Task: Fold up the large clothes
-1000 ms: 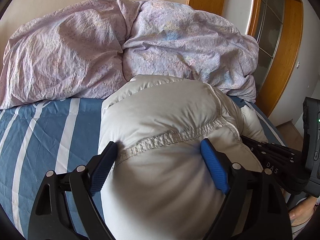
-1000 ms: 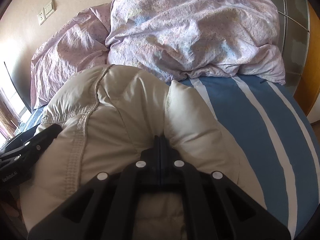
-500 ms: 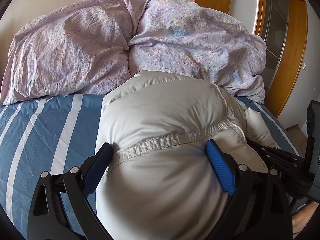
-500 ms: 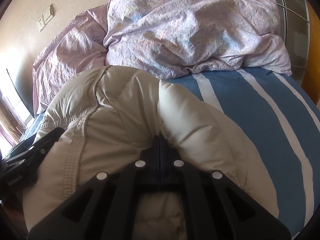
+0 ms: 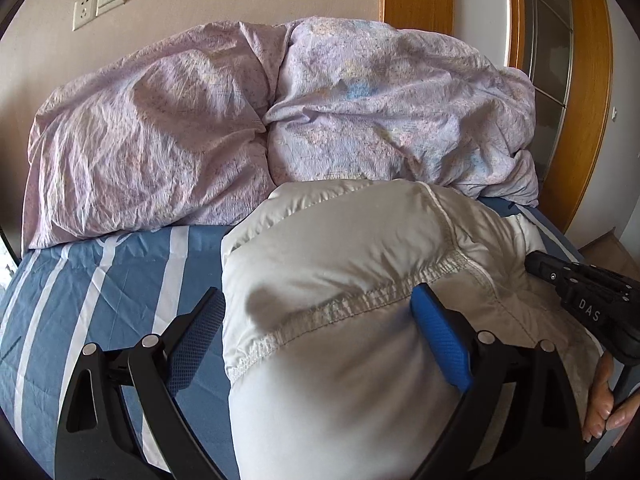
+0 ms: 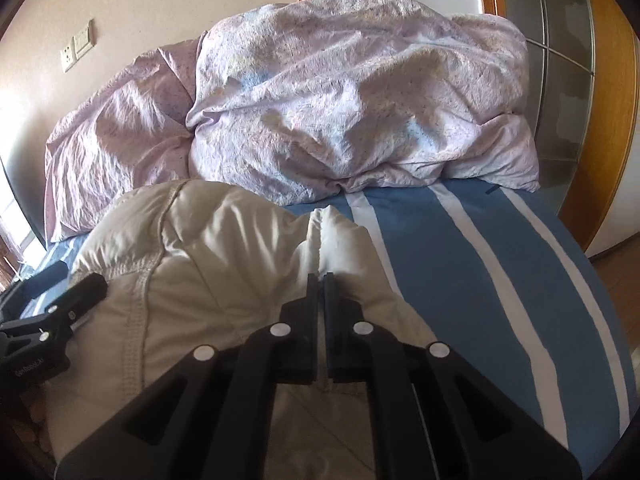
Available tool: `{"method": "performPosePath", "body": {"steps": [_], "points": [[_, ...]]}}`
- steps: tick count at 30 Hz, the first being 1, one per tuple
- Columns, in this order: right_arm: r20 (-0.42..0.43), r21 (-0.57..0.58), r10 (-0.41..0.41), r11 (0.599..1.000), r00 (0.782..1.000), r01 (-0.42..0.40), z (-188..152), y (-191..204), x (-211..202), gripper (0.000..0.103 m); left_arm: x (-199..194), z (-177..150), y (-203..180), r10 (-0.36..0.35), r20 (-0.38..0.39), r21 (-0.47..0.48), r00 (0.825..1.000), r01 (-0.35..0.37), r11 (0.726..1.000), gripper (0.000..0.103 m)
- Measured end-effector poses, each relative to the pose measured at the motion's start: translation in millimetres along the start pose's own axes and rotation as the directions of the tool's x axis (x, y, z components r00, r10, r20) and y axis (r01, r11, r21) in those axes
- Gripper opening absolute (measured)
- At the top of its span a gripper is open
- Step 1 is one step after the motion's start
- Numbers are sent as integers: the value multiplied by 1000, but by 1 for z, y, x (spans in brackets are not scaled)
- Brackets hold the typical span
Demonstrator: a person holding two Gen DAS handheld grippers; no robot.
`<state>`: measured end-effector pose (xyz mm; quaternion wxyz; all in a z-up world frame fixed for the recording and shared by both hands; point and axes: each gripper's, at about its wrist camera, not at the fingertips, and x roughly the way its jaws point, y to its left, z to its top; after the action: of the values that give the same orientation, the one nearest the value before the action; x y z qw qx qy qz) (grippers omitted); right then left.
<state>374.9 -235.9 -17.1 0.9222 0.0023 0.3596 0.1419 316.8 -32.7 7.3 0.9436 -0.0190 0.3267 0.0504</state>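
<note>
Right tool (image 6: 319, 280) eased, striped bed (image 5: 100, 280), duvet (image 5: 280, 120)

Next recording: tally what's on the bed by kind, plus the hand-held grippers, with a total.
Puffy pale jacket: 1
Lilac duvet heap: 1
Striped blue sheet: 1
Hand-held grippers: 2, left hand-held gripper, right hand-held gripper
Total: 5
</note>
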Motion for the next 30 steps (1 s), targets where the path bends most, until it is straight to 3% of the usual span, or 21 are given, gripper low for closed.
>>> {"method": "performPosePath", "body": {"steps": [5,9,22,27,30], "points": [[-13,-11,-29,1000,999,29,-7,-2,21,3,11,-5,1,-33,-17,-35,999,32,999,96],[-6,0,-21,1000,1000,21,-13,-4,29,2,17,-10,-2,-21,-16,-37,1000,20,999,97],[-50,80,96,993,994,-92,-21,-21,54,1,34,-21,-2,6,-33,-76,999,-9,997,102],[-47,1,16,1000,999,-16,-19,-8,43,0,32,-22,-1,6,-31,-78,1000,-8,997,102],[-34,18,29,999,999,-28,-21,-12,43,0,31,-22,-4,18,-26,-72,999,-20,997,102]]}}
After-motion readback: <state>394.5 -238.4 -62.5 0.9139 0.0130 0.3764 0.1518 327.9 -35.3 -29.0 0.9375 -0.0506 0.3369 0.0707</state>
